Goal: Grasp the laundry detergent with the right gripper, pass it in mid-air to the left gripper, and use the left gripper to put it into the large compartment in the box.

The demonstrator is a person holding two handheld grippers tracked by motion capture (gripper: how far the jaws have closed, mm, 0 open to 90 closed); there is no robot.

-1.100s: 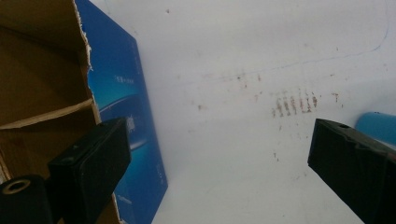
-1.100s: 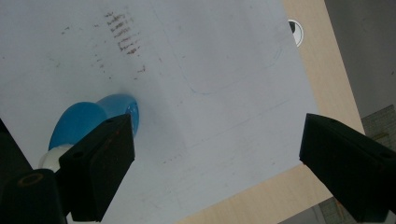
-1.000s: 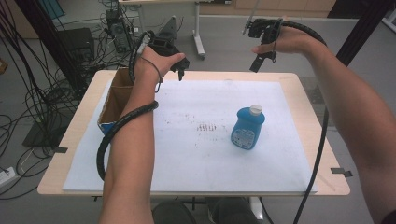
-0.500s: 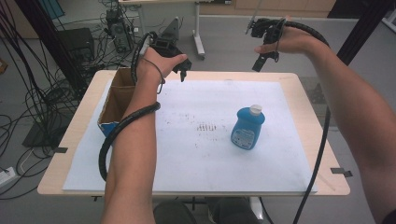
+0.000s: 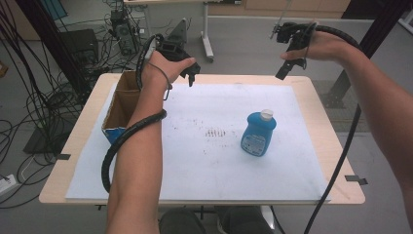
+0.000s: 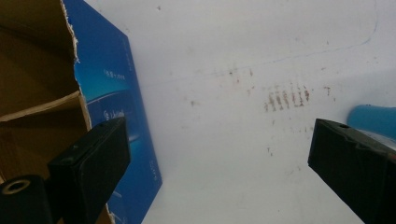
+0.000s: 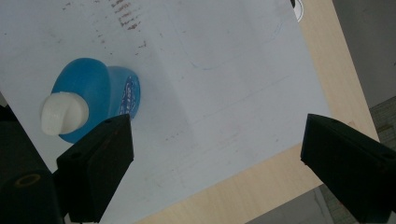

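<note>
My right gripper (image 5: pixel 284 73), jaws apart and empty, has shifted left along the far edge toward the upright blue bottle (image 5: pixel 257 133) mid-table, so descent for the pickup seems next.

1. Left forearm comes up from the bottom of the high view, and the left hand (image 5: pixel 168 66) is wrapped around the left gripper (image 5: pixel 191 78) just above the table's (image 5: pixel 311 85) far edge, jaws pointing down.
2. Those jaws are spread wide with nothing between them.
3. A black cable loops along the left forearm.
4. Right arm stretches out long; the right hand (image 5: pixel 324 46) holds the right gripper (image 5: pixel 284 73) past the table's far edge, up high.
5. Its jaws gape wide too, nothing gripped.
</note>
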